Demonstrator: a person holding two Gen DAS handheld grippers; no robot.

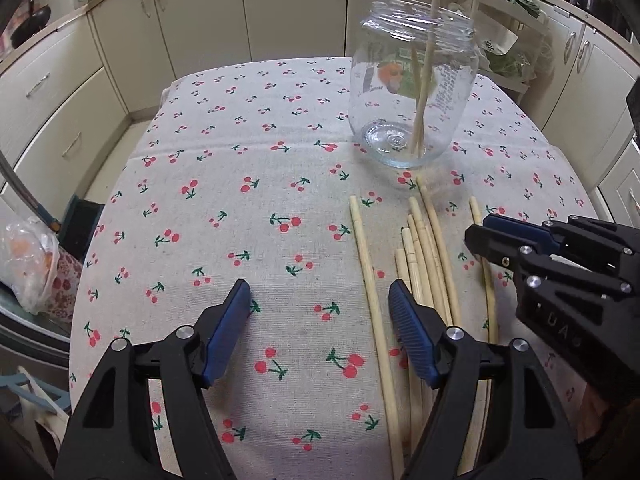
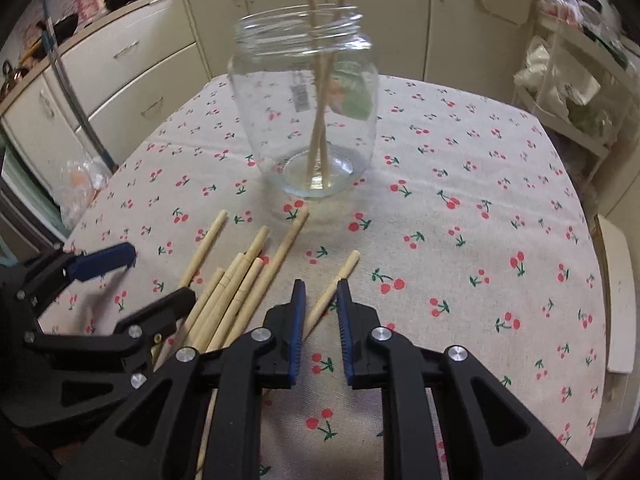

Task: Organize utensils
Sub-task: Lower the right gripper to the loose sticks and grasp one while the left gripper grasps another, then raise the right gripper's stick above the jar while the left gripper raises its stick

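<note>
A clear glass jar (image 1: 412, 92) (image 2: 306, 120) stands upright on the cherry-print tablecloth (image 1: 240, 200) with three chopsticks (image 2: 320, 112) standing in it. Several loose wooden chopsticks (image 1: 428, 256) (image 2: 240, 284) lie in a fan in front of the jar. My left gripper (image 1: 320, 316) is open and empty, with one chopstick (image 1: 374, 300) lying on the cloth between its fingers; it shows at the left of the right wrist view (image 2: 156, 276). My right gripper (image 2: 320, 308) is slightly open around the rightmost chopstick (image 2: 332, 292), without clamping it; it shows at the right of the left wrist view (image 1: 480, 236).
Cream kitchen cabinets (image 1: 120, 40) ring the table. A plastic bag (image 1: 32, 256) sits off the table's left edge. A white shelf rack with bags (image 2: 568, 92) stands at the right. The cloth to the left and right of the chopsticks is bare.
</note>
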